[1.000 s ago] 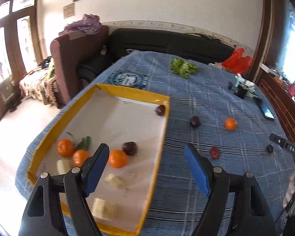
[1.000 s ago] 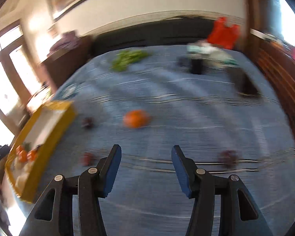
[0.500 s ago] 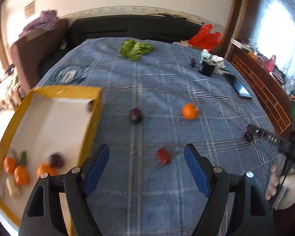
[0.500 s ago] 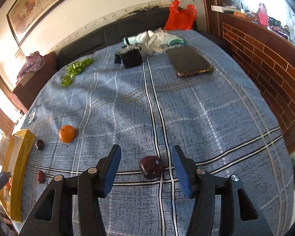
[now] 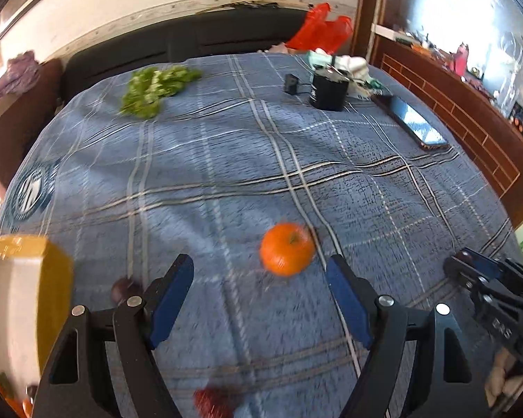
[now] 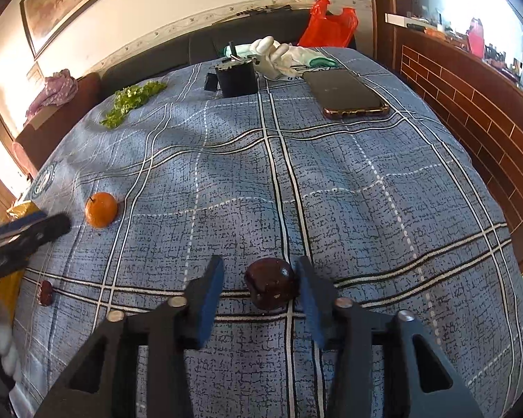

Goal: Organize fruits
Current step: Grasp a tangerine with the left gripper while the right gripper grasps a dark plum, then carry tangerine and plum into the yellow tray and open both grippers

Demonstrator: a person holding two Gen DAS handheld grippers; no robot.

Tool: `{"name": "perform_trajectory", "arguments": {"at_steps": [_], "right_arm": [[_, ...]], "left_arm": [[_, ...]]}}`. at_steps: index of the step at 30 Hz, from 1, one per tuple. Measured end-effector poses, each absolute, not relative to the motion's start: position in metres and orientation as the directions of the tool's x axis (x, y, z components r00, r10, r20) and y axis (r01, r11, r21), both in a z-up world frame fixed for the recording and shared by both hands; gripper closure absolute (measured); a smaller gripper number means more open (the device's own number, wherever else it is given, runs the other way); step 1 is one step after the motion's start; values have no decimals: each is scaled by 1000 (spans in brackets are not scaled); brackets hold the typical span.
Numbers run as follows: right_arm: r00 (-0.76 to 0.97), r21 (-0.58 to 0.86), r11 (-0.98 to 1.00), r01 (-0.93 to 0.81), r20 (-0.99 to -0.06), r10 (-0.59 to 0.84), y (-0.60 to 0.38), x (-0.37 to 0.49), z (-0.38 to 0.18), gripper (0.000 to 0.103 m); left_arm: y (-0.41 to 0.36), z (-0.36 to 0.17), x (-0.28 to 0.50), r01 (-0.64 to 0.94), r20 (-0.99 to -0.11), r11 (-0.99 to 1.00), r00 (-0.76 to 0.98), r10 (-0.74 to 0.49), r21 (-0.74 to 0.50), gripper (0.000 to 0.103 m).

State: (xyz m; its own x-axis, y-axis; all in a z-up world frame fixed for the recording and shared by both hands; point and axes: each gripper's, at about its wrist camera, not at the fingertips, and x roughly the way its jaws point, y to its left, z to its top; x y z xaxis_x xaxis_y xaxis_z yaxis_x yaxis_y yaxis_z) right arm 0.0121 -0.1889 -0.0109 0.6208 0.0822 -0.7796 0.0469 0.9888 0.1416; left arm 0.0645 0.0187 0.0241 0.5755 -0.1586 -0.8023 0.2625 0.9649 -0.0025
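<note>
An orange [image 5: 286,249] lies on the blue checked tablecloth just ahead of my left gripper [image 5: 259,280], which is open and holds nothing; the orange sits nearer its right finger. A dark fruit [image 5: 123,287] lies left of that gripper, a red fruit [image 5: 209,402] beneath it, and the yellow tray [image 5: 55,271] stands at the far left. In the right wrist view a dark maroon fruit [image 6: 271,287] lies between the fingers of my right gripper [image 6: 259,285]. Its jaws are closing. The right pad is at the fruit's side and a gap remains at the left pad.
A phone [image 6: 348,94], a black box [image 6: 237,78], white gloves [image 6: 282,55] and green leaves [image 6: 132,102] lie at the table's far end. A red bag [image 6: 327,26] sits on the sofa behind. A brick wall runs along the right edge.
My left gripper swung right from above the tray to the orange. My right gripper sank around the dark maroon fruit and its jaws narrowed.
</note>
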Motion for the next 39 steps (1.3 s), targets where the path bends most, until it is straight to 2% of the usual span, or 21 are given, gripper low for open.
{"name": "perform_trajectory", "arguments": {"at_steps": [2, 8, 11, 12, 20, 26, 39], "right_arm": [[621, 138, 990, 44, -780, 81, -188, 12, -11, 68], [620, 148, 988, 35, -779, 95, -189, 12, -11, 70], [621, 150, 988, 32, -778, 98, -189, 10, -11, 72], [621, 149, 988, 30, -778, 99, -189, 10, -10, 72], [643, 148, 989, 15, -759, 104, -185, 5, -6, 73], [646, 179, 984, 13, -753, 128, -186, 5, -5, 73], [689, 170, 985, -30, -710, 144, -160, -10, 22, 72]], "left_arm": [[12, 17, 72, 268, -810, 963, 569, -141, 21, 26], [7, 0, 90, 273, -835, 962, 530, -147, 4, 27], [3, -1, 86, 276, -826, 960, 551, -121, 44, 63], [1, 0, 84, 281, -825, 959, 552, -120, 49, 67], [5, 16, 57, 266, -802, 963, 584, -125, 44, 67], [34, 52, 22, 223, -755, 975, 642, -132, 19, 67], [145, 94, -48, -6, -682, 995, 729, -62, -97, 66]]}}
